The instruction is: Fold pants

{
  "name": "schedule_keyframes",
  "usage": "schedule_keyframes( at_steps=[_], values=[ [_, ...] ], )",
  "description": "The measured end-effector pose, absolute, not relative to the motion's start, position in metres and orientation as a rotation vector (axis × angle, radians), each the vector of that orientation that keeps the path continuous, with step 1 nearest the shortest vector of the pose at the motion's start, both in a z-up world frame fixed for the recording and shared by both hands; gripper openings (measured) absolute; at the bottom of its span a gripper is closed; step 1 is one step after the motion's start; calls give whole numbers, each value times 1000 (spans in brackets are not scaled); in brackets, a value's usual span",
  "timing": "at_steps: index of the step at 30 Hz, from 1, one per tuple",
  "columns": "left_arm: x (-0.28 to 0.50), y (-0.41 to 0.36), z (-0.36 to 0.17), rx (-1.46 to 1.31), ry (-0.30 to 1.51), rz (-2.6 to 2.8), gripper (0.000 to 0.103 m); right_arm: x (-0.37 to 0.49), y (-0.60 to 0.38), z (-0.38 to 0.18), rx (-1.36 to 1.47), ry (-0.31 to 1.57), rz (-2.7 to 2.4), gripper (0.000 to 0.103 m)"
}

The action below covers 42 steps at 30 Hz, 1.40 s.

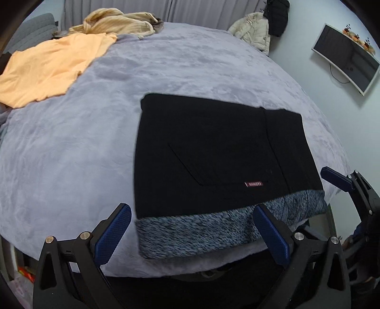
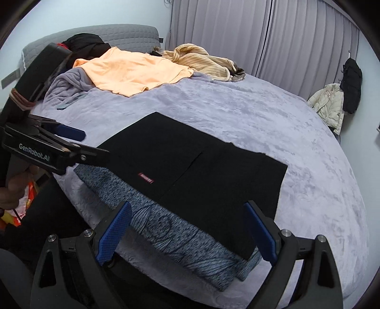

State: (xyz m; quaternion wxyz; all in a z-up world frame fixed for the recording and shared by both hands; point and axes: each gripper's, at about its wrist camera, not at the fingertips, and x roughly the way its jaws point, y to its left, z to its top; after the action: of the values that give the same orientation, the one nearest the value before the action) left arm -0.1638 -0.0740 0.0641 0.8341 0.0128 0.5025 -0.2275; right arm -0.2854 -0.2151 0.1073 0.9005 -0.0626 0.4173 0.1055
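The black pants [image 1: 213,152] lie folded into a flat rectangle near the front edge of the bed, with a grey-blue fleece lining band [image 1: 213,228] showing along the near side and a small red label [image 1: 253,183]. They also show in the right wrist view [image 2: 197,171]. My left gripper [image 1: 192,230] is open and empty, held just in front of the lining band. My right gripper [image 2: 187,228] is open and empty above the near right corner of the pants. The right gripper also shows at the right edge of the left wrist view [image 1: 342,180].
A lavender fleece blanket [image 1: 71,147] covers the bed. An orange shirt [image 1: 45,69] and a striped beige garment [image 1: 118,21] lie at the far side. Coats [image 2: 332,107] hang on the right wall, and a monitor [image 1: 346,57] is mounted there. Grey curtains [image 2: 261,35] hang behind.
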Motion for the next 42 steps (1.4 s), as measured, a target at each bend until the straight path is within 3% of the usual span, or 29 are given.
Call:
schedule_keyframes(
  at_steps=[4,8,17,22,26,31,35,42],
  values=[
    [-168,-87,50,125,1047,-434,103,-295,-234,83,-53,924,223,96],
    [-147,-79,13,51,1229,-422,103,-299,-247,71,-13,944,251,98],
    [-177,-78,89,53,947,-498,103,-329,-257,95,29,883,289,99],
    [-149,-102,55,201,1029,-309,103,-315,-259,74,63,942,286,100],
    [-140,-93,46,118,1077,-335,103,-307,-259,61,77,1011,278,103],
    [-147,-90,41,93,1089,-336,103,-316,-270,102,67,912,288,103],
    [-147,-94,39,105,1075,-323,103,-294,-285,123,102,825,299,103],
    [-145,-94,35,67,1106,-333,103,-224,-290,71,101,1005,276,103]
  ],
)
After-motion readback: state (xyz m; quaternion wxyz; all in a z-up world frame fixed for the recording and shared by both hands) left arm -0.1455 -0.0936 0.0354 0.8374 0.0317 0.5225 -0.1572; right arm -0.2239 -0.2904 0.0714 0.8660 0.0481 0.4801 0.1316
